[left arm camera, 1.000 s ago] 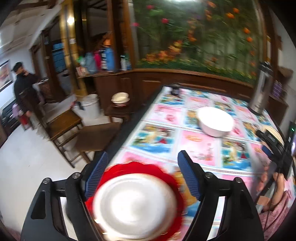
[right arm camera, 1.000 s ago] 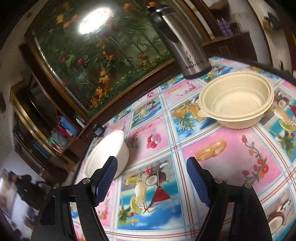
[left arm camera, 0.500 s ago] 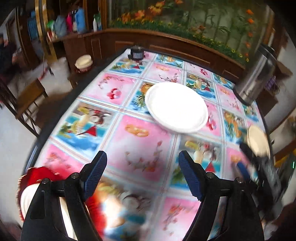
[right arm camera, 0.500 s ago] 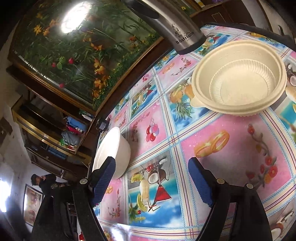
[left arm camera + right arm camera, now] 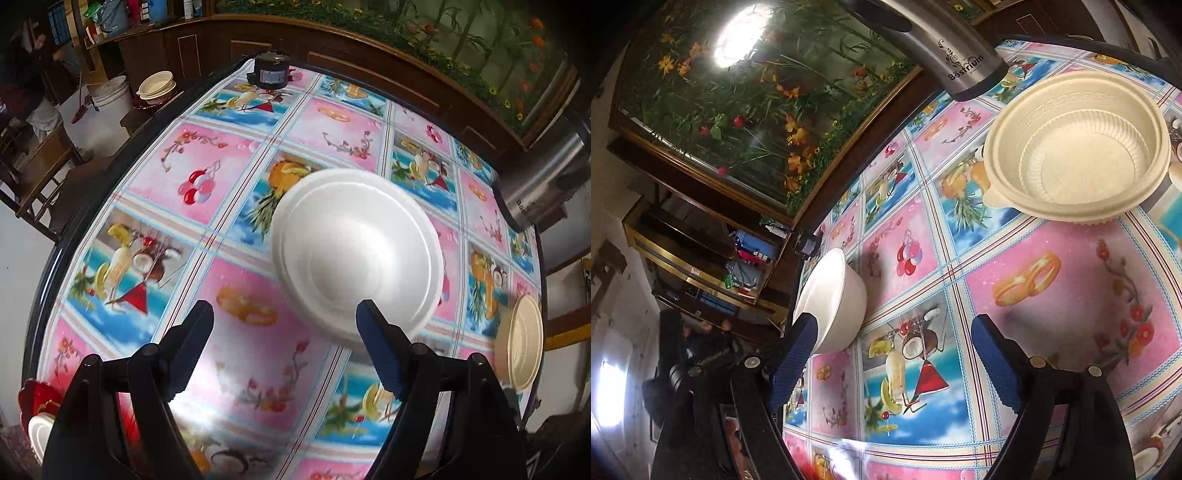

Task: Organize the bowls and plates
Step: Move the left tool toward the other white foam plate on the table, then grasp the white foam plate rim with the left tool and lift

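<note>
Left wrist view. At the far left, behind and outside the left jaw, a red-rimmed plate (image 5: 35, 402) is lying at the table's corner with a small white dish (image 5: 38, 432) on it; this pairing is judged to be the one piece of stacking already done. The left gripper (image 5: 284, 347) is pointing steeply down at the patterned tablecloth (image 5: 240, 369), its jaws standing wide with nothing between them. The white bowl (image 5: 356, 254) is sitting just ahead of the jaws, its near rim touching or almost touching the tip of the right-hand finger; which of the two cannot be told. Far outside the right-hand jaw, the cream bowl (image 5: 519, 343) is showing at the table's edge.

Right wrist view. The right gripper (image 5: 890, 354) is hovering over the cloth, its jaws opening and holding nothing. The white bowl (image 5: 834, 299) is lying just beyond the left-hand fingertip, partly hidden by it. The cream bowl (image 5: 1078, 147) is resting well ahead of the right-hand jaw, upright and empty, beside a steel flask (image 5: 953, 51).

Progress, as a judgement: the two bowls are sitting well apart and ungathered, so most of the organizing is remaining.
</note>
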